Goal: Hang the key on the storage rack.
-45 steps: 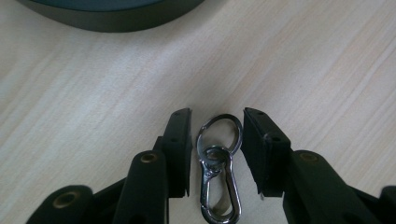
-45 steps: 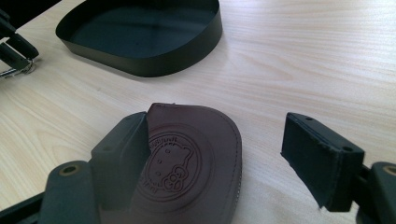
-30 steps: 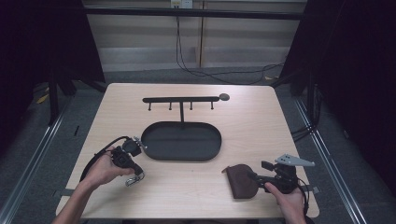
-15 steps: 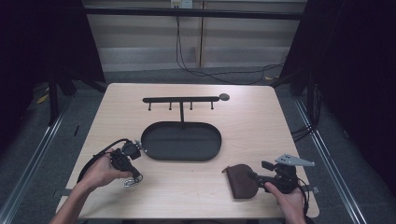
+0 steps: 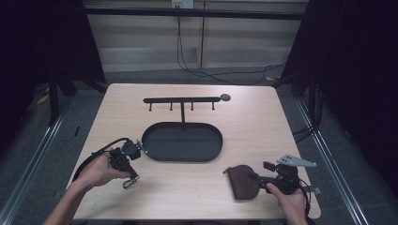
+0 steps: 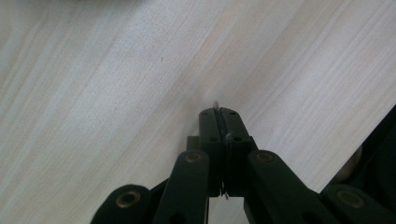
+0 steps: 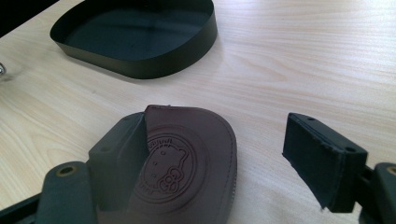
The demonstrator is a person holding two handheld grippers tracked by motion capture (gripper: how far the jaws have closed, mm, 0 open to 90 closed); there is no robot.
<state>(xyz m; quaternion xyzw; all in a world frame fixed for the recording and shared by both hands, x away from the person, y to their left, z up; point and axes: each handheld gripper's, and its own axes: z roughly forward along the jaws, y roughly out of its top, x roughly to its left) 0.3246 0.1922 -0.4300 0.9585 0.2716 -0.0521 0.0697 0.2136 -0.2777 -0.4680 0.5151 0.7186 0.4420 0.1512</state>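
Observation:
A brown leather pouch (image 5: 241, 180) with an embossed bear emblem (image 7: 169, 164) lies flat near the table's front right. My right gripper (image 5: 263, 172) is open around it. In the right gripper view (image 7: 215, 140) one jaw rests against the pouch's left edge and the other stands off to its right. At the front left, a hand holds my left gripper (image 5: 126, 174) close over the bare wood. Its jaws (image 6: 218, 112) are pressed together on a thin pale metal sliver (image 6: 215, 103). A small metal clasp (image 5: 129, 182) shows at that gripper's tip.
A black oval tray (image 5: 155, 152) sits mid-table, and its wall (image 7: 187, 60) lies beyond the pouch. A black bar with hooks (image 5: 183, 100) stands on a post behind it. Cables trail from both grippers. The table's front edge is near both hands.
The left hand and its gripper have shifted slightly toward the front of the table. The right gripper and the pouch have stayed put.

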